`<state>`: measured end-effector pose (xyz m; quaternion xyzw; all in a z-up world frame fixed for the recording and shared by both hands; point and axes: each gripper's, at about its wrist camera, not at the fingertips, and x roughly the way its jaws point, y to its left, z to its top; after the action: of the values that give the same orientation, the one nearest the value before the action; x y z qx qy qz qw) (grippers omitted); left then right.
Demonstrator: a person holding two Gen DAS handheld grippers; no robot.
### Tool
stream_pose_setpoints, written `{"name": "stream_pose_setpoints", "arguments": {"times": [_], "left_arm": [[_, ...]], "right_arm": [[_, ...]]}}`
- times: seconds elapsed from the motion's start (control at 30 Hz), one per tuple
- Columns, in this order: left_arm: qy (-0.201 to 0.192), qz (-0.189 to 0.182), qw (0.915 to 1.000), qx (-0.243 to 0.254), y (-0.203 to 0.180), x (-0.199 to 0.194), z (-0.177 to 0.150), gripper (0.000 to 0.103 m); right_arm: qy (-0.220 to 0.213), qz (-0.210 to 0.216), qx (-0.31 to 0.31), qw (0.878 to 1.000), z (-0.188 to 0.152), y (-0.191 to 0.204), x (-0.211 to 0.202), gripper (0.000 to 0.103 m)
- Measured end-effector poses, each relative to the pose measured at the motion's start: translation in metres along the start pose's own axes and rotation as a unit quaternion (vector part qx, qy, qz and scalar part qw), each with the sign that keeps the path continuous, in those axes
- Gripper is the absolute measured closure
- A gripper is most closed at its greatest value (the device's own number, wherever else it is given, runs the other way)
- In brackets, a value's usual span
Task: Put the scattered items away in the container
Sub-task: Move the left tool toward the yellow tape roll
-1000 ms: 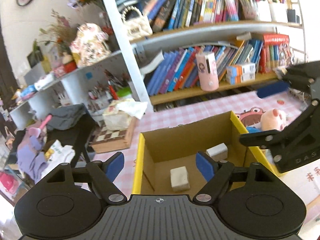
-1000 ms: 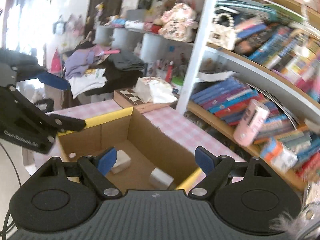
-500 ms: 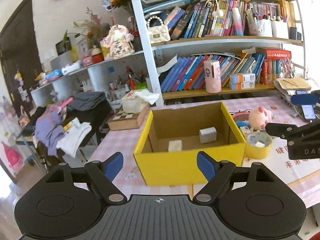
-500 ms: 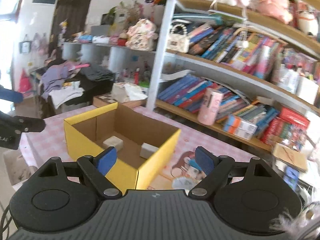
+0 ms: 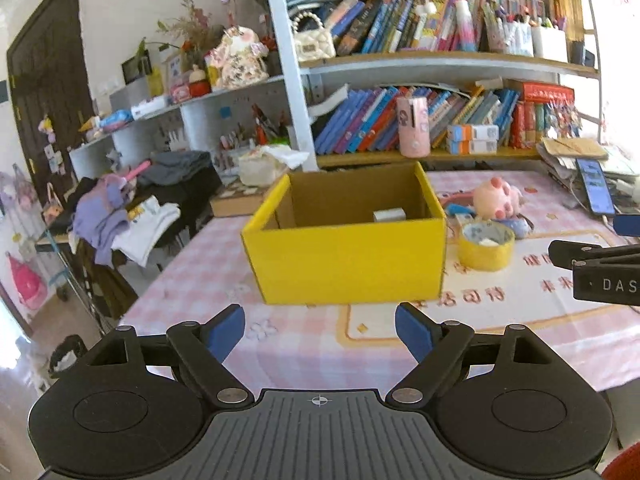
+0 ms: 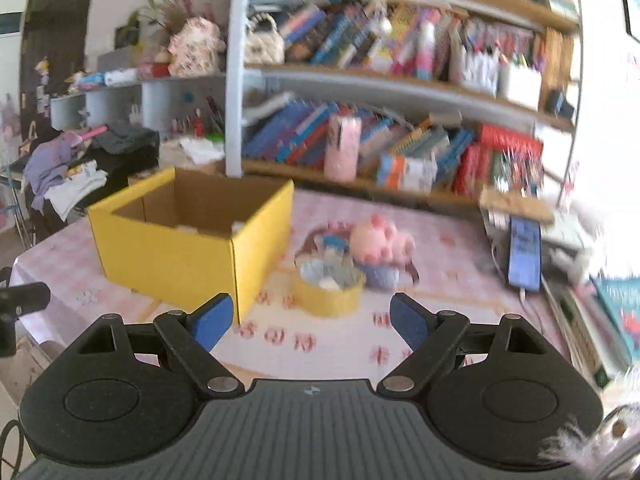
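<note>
The yellow cardboard box (image 5: 344, 264) stands open on the pink checked tablecloth, with a white block (image 5: 389, 214) showing inside it. Right of the box lie a yellow tape roll (image 5: 486, 248) and a pink pig plush (image 5: 496, 198). My left gripper (image 5: 320, 320) hovers in front of the box; its jaws are opening and nothing is between them. My right gripper (image 6: 310, 314) is open and empty, short of the tape roll (image 6: 328, 296), with the box (image 6: 168, 256) to its left and the pig plush (image 6: 376, 240) beyond. One right finger (image 5: 580, 252) reaches in at the left wrist view's right edge.
A phone (image 6: 524, 256) and stacked papers lie at the table's right edge. A small bluish item (image 5: 516, 226) sits beside the pig. Bookshelves (image 5: 440, 64) rise behind the table. A rack with clothes (image 5: 120, 216) stands off the table's left edge.
Both grippers have drawn back and down from above the box, which now stands farther off and shows its front wall. The tape roll and pig have come into view.
</note>
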<state>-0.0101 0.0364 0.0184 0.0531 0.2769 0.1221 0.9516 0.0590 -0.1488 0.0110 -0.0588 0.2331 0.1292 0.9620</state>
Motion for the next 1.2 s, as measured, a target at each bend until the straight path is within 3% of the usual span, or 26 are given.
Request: {"name": "stream_pose_setpoints", "arguments": {"times": [0.23, 0.47, 0.8, 1.2], "left_arm": [[0.001, -0.028, 0.9995, 0.015, -0.020, 0.002, 0.002, 0.017], [0.000, -0.074, 0.9956, 0.058, -0.060, 0.008, 0.006, 0.016], [0.000, -0.137, 0.9837, 0.117, -0.121, 0.019, 0.013, 0.016], [0.014, -0.148, 0.9820, 0.117, -0.152, 0.042, 0.026, 0.016]], "right_arm": [[0.017, 0.002, 0.001, 1.000, 0.002, -0.024, 0.000, 0.018], [0.033, -0.058, 0.048, 0.997, -0.021, -0.046, -0.017, 0.018], [0.065, -0.095, 0.048, 0.992, -0.037, -0.083, -0.019, 0.019], [0.077, -0.098, 0.052, 0.991, -0.033, -0.115, 0.001, 0.019]]}}
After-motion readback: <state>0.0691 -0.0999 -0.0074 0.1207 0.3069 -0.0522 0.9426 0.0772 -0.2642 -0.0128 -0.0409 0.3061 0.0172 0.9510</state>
